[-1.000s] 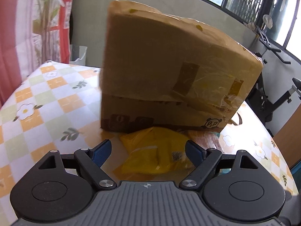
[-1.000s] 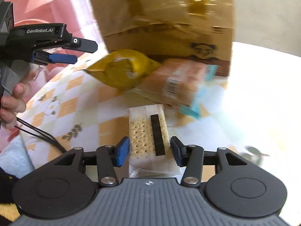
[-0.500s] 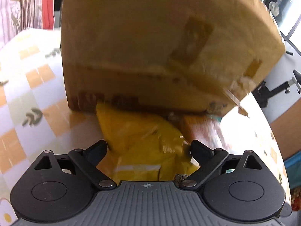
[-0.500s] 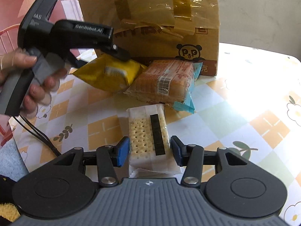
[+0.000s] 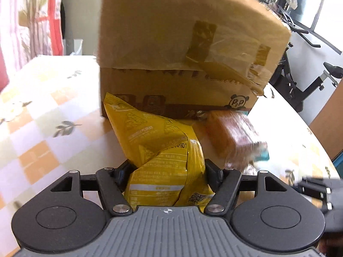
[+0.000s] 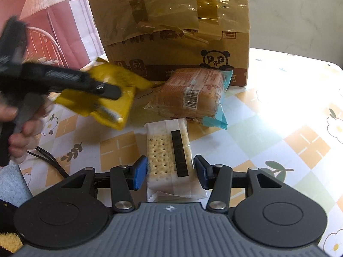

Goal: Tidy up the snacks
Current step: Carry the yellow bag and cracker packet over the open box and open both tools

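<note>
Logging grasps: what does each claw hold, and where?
Left claw, jaws just closing, pinches the yellow bag at its near end. Right claw clamps the cracker pack at its near end.

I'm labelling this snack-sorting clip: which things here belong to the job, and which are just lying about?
Job:
- yellow snack bag, pinched by the left hand-held gripper, whose jaws just closed in
- cracker pack, between the right hand-held gripper pads
- brown cake pack
- cardboard box

Lying about:
- exercise bike
- black cable

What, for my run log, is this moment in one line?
left gripper: jaws just closing, pinching yellow bag | right gripper: jaws on cracker pack | brown pack: on table by cardboard box
</note>
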